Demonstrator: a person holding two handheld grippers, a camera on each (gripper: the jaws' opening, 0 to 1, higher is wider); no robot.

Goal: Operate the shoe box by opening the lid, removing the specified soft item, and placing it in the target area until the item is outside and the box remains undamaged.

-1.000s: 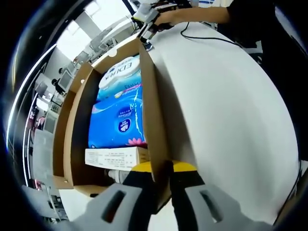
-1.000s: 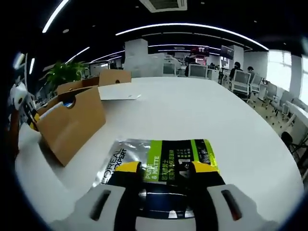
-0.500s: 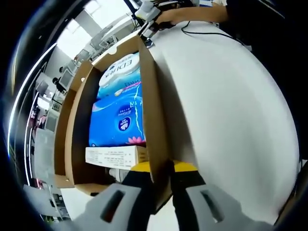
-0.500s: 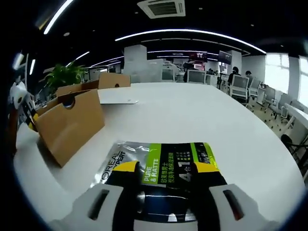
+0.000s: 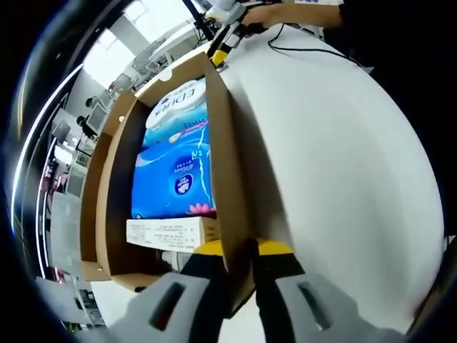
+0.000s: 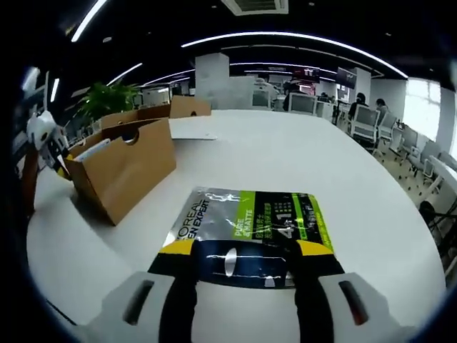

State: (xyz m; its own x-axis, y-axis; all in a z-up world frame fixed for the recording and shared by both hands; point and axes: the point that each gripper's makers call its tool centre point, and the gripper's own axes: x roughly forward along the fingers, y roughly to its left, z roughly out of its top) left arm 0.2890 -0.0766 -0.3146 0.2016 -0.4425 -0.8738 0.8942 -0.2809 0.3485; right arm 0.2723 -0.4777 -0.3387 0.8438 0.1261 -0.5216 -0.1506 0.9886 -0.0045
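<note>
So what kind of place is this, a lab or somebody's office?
Most likely a big open-plan office. Beyond the white table there are rows of desks with office chairs, long strip lights on the ceiling, and a potted plant.

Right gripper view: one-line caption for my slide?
Right claw open around the L'Oreal pouch lying flat on the white table, open cardboard shoe box at left.

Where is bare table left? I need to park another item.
Bare table lies beyond the pouch and right of the shoe box. Crowded: inside the box, the blue pack and a white carton.
</note>
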